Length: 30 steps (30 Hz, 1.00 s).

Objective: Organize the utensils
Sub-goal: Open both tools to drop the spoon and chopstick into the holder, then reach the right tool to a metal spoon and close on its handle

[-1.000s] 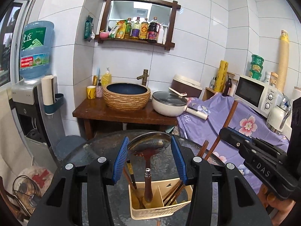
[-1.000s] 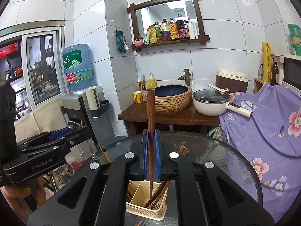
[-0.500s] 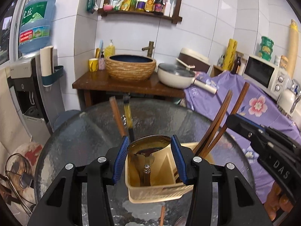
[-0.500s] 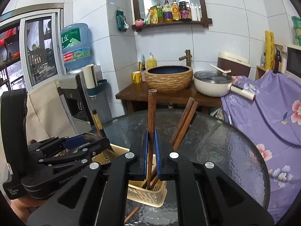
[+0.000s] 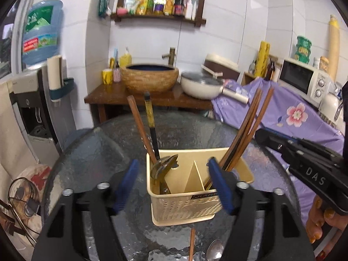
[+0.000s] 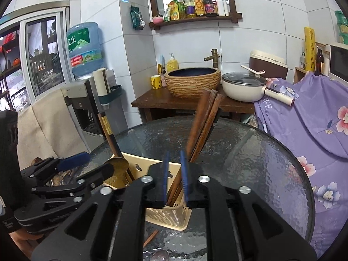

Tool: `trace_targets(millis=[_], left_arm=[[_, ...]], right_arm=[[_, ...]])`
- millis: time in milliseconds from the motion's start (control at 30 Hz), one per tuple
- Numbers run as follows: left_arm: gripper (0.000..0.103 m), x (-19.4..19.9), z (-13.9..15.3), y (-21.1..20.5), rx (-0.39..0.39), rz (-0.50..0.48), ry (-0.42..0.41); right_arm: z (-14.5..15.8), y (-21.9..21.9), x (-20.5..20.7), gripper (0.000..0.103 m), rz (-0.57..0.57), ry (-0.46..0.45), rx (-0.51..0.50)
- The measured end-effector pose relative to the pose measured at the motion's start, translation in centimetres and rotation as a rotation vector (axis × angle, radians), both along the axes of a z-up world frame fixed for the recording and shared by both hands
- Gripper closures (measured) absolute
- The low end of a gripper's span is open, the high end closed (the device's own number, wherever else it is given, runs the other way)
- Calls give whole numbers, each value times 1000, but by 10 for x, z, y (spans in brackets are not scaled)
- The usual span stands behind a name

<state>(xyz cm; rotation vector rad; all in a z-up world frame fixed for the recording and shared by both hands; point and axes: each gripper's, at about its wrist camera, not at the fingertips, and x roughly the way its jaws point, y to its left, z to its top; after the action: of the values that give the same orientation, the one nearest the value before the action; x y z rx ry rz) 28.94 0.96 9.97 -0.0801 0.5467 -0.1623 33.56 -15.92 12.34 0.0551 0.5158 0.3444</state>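
A cream utensil holder [image 5: 191, 204] stands on the round glass table [image 5: 87, 152]. Its left compartment holds a brown ladle [image 5: 164, 168], bowl up, and two sticks. Its right compartment holds several wooden chopsticks [image 5: 245, 134]. My left gripper [image 5: 174, 187] is open and empty, its blue pads wide on either side of the holder. In the right wrist view the holder [image 6: 171, 213] sits just behind my right gripper [image 6: 174, 171], whose pads stand slightly apart with nothing between them; the chopsticks [image 6: 202, 126] lean free behind them.
A loose chopstick [image 5: 191, 243] and a metal spoon [image 5: 214, 251] lie on the glass at the near edge. Behind the table stand a wooden sink stand [image 5: 150, 100], a water dispenser [image 5: 32, 100] at left and a purple-covered counter [image 5: 289, 117] with a microwave at right.
My left gripper lowered the ladle into the left compartment and opened wide. My right gripper lowered its chopstick into the right compartment and let it go.
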Motion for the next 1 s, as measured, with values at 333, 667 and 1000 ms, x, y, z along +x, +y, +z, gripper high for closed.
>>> trace_targets(millis=[333,667,1000], left_arm=[[7,-67,-17,20,0,28,-21],[7,-87,-83,29,60,71,128],[7,-103,-124,48,56,142,203]], right_arm=[[-5,-11,-77,48,27,-64,4],[-91,-2,-101,37,20,110,-78],[-151,-6,-102,37,-45,250,-119]])
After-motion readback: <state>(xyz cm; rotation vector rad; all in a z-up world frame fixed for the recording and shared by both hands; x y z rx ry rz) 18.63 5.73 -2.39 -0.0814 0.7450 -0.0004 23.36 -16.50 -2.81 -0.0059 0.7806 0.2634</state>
